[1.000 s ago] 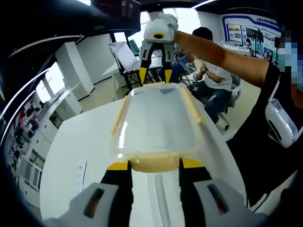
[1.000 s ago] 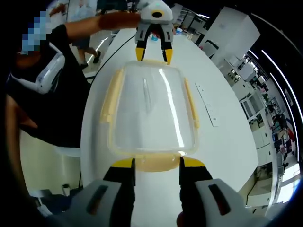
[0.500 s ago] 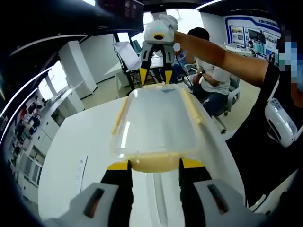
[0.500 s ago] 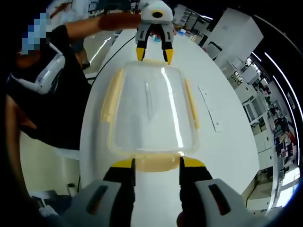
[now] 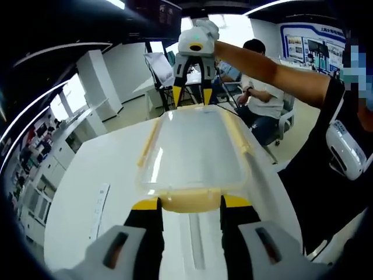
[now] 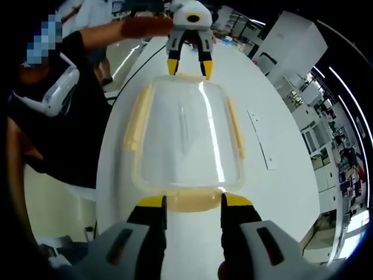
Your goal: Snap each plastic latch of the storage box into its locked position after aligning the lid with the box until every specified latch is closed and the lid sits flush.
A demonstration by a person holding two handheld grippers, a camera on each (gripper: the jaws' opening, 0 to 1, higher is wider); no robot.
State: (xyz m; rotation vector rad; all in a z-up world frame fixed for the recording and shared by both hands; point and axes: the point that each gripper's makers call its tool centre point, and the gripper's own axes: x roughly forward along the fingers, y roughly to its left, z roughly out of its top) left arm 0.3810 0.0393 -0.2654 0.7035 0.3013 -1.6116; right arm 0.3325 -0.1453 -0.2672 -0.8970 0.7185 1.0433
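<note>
Clear rectangular plastic storage box with a see-through lid (image 5: 195,151) (image 6: 183,137) is held up over the white bench (image 5: 105,169) (image 6: 274,186), between the two tongs, one at each short end.

Left gripper view: left tongs (image 5: 190,204), black with yellow tips, jaws spread to either side of the pale yellow end latch (image 5: 191,200); tips sit against the box's near short edge. Whether they press on the latch, cannot tell. Right tongs (image 5: 191,96), white body and yellow tips, at the far short end of the box, jaws apart and straddling that edge. A bare forearm (image 5: 262,67) leads from them to the right. Long pale yellow side latches (image 5: 147,144) run along both long edges of the lid; the lid looks seated on the box. A flat white strip (image 5: 99,204) lies on the bench near its left edge. A seated person in a white shirt (image 5: 262,93) is beyond the far end of the bench.

Right gripper view: right tongs (image 6: 190,204), jaws spread around the near yellow end latch (image 6: 189,201). Left tongs (image 6: 189,67) at the far short end, jaws apart, tips on that edge. Side latch (image 6: 135,125) on the left long edge stands out slightly from the box; the opposite one lies closer in. White strip (image 6: 261,140) on the bench towards its right edge. Person's dark sleeve (image 6: 70,116) to the left.
</note>
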